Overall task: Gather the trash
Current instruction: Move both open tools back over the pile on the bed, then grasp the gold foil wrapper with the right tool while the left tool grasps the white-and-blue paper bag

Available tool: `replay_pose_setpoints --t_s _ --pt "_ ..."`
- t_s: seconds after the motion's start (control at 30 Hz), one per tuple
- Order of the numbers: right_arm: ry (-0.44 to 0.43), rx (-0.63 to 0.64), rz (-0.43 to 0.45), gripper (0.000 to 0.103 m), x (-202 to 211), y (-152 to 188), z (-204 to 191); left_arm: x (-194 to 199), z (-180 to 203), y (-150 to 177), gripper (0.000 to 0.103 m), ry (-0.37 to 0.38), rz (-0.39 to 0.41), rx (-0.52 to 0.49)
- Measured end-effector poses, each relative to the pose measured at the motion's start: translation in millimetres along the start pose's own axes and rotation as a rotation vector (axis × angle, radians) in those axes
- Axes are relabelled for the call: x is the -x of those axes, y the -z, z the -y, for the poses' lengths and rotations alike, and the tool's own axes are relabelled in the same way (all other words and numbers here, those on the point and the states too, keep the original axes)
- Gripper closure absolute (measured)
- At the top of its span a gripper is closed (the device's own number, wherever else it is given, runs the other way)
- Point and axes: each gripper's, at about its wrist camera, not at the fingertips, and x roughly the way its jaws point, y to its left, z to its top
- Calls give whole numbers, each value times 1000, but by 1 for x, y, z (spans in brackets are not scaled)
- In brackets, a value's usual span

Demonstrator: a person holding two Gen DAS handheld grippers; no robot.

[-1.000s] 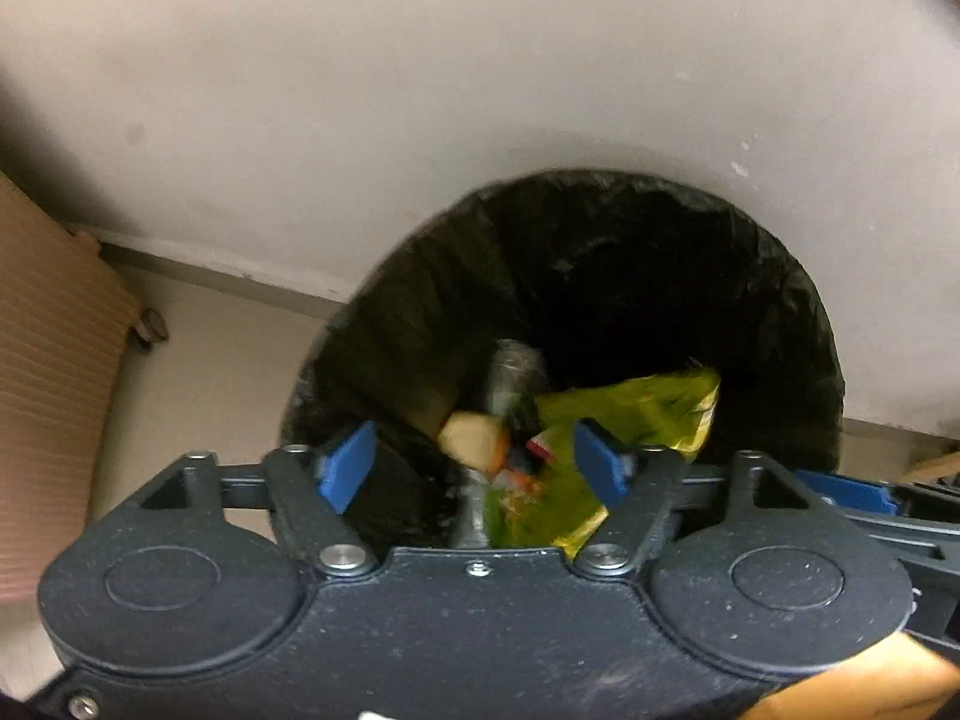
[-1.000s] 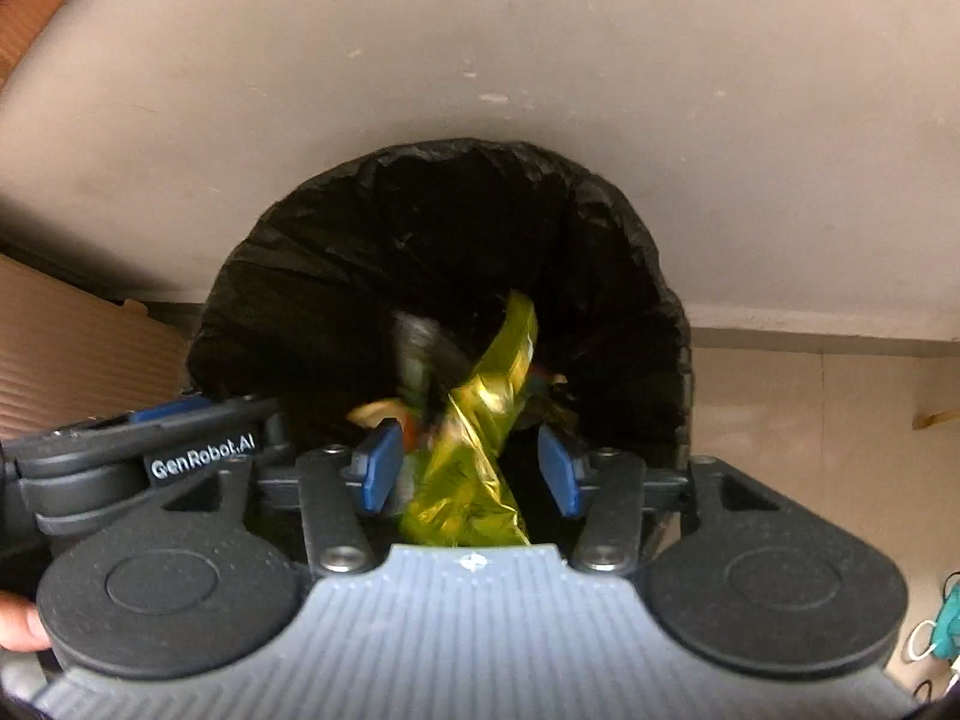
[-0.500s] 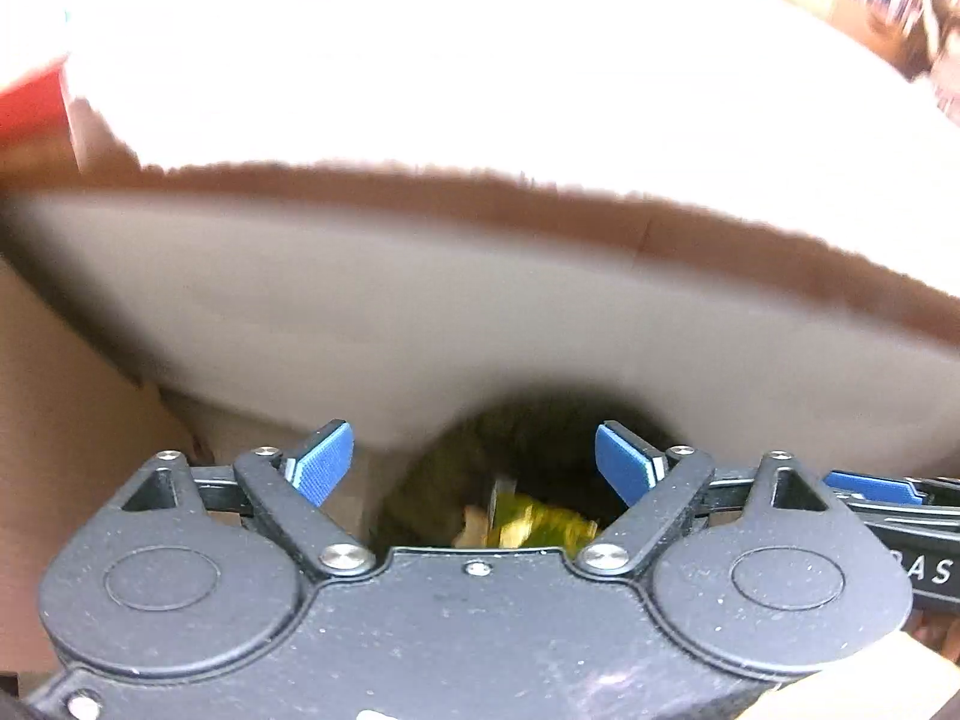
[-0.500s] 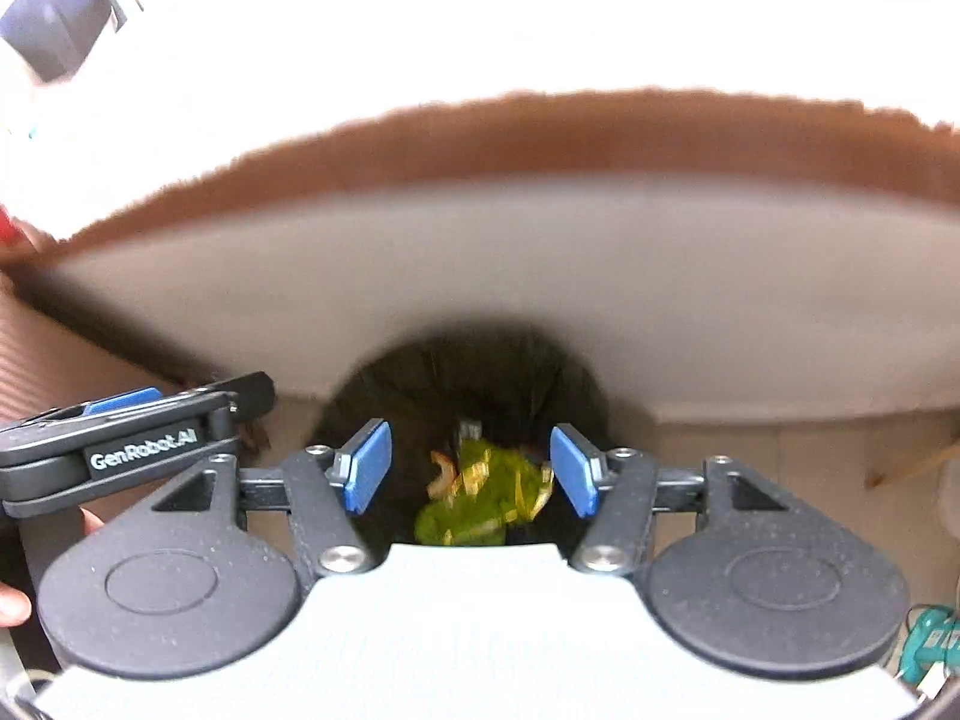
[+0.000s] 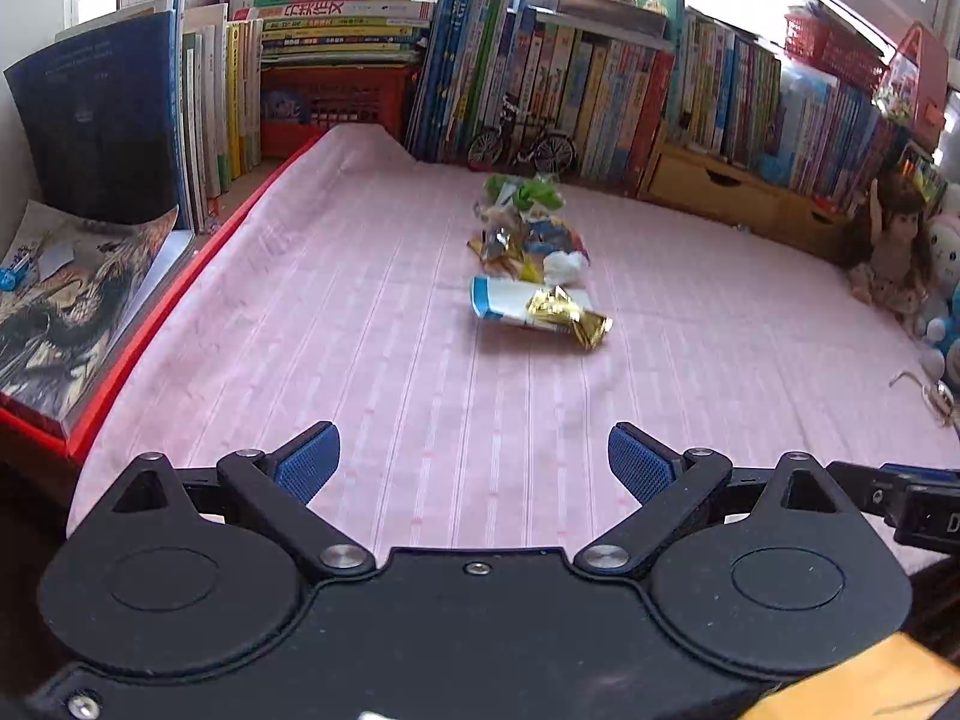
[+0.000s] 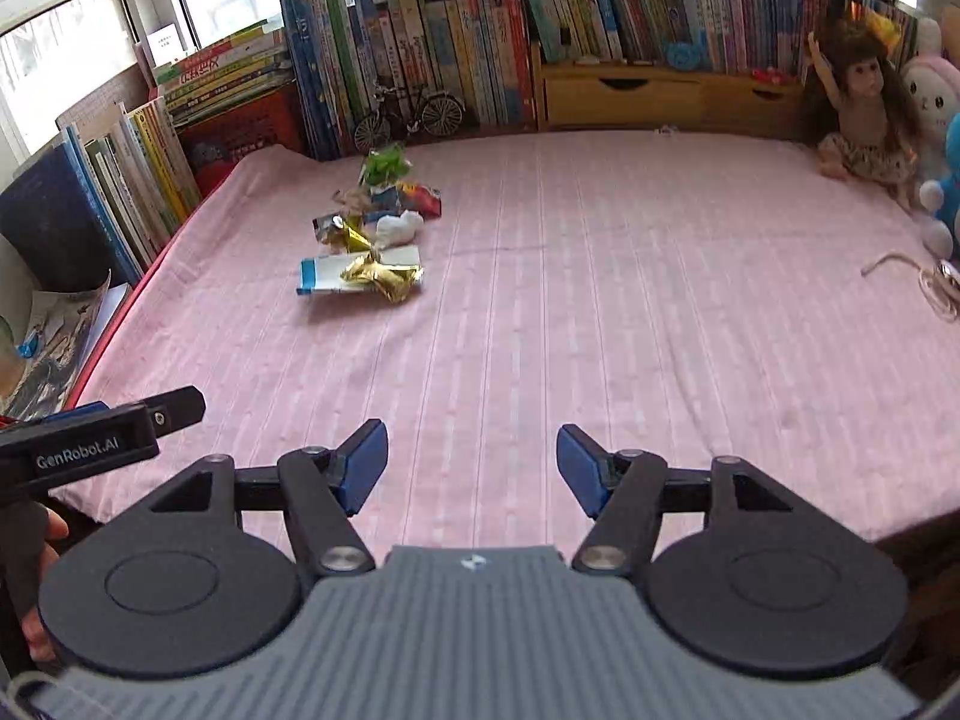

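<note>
A small pile of trash lies mid-left on the pink striped cloth (image 5: 360, 330). It holds a blue and white carton (image 5: 510, 306) (image 6: 324, 279), a gold wrapper (image 5: 570, 315) (image 6: 384, 276), a white tissue (image 5: 561, 264) (image 6: 399, 225), a green wrapper (image 5: 528, 192) (image 6: 387, 165) and other wrappers. My left gripper (image 5: 471, 444) hangs over the near edge of the cloth, well short of the pile, its jaws wide and opening with nothing between them. To its right, my right gripper (image 6: 471, 438) is open and empty, its jaws closing a little.
Rows of books (image 5: 570, 78) line the back and left. A model bicycle (image 6: 414, 111) and wooden drawers (image 6: 618, 96) stand at the back. A doll (image 6: 858, 102) and soft toys sit at the right. A cord (image 6: 936, 288) lies near the right edge, a magazine (image 5: 66, 300) at the left.
Both grippers rose from over the black-lined bin, where a yellow-green wrapper and other trash lay, past the table edge to above the cloth. The left jaws spread wider.
</note>
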Motion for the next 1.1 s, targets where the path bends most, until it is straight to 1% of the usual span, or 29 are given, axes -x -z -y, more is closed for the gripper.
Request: replay_pose_setpoints --t_s 0.03,0.07,0.13,0.2,0.3,0.47,0.57,0.63,0.73,0.83,0.9,0.93,0.97,1.0,1.1 --pt "7 19 -1 38 -7 -10 -4 0 -2 -9 7 10 11 16" --pt "8 36 -6 46 -10 -19 -4 -1 -3 -17 7 20 17 28" --pt "6 65 -8 47 -22 -31 -8 -8 -9 -33 7 29 20 43" --pt "-3 101 -6 49 -35 -39 -14 -15 -11 -44 7 18 23 46" --pt "-39 146 -8 49 -51 -52 -23 -30 -13 -55 7 -6 25 50" --pt "-112 244 -30 49 -98 -76 -39 -53 -17 -65 10 -56 7 79" --pt "-161 296 -49 49 -129 -93 -47 -67 -19 -65 14 -89 -18 122" --pt "-190 330 -55 49 -147 -101 -52 -77 -19 -65 21 -107 -43 149" --pt "-234 370 -92 49 -180 -112 -61 -86 -17 -65 22 -141 -54 185" --pt "-256 410 -130 47 -212 -118 -68 -98 -12 -66 23 -157 -70 217" --pt "-270 427 -172 47 -233 -119 -70 -109 -7 -67 23 -167 -82 239" --pt "-274 438 -202 48 -244 -119 -70 -115 -5 -67 23 -167 -87 251" --pt "-284 447 -228 60 -251 -118 -69 -122 -1 -68 23 -163 -95 265" --pt "-291 452 -246 67 -255 -118 -67 -130 2 -68 23 -158 -103 280" --pt "-331 431 -234 68 -249 -120 -50 -156 12 -68 23 -136 -133 332"
